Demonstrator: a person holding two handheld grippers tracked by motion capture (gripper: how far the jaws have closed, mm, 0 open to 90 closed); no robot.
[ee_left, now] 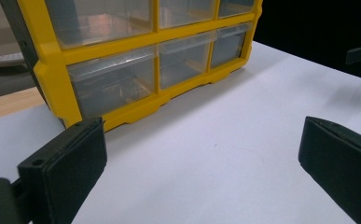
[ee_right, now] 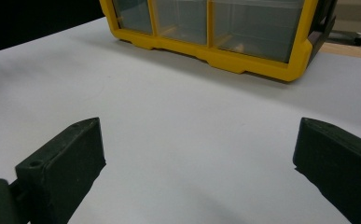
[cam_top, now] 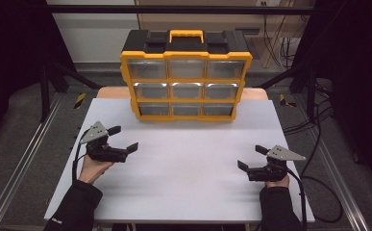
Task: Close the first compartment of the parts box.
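Yellow drawer cabinet [cam_top: 186,77] upright at the far middle of the white desk [cam_top: 183,163].
Left tongs [cam_top: 124,138] and right tongs [cam_top: 252,158] sit near the desk's near corners, well apart from the cabinet, both spread wide and holding nothing.

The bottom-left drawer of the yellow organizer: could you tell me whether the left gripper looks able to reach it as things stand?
Probably yes. The left gripper is open and holds nothing, and bare white table lies between it and the bottom-left drawer of the organizer. Nothing stands in the way.
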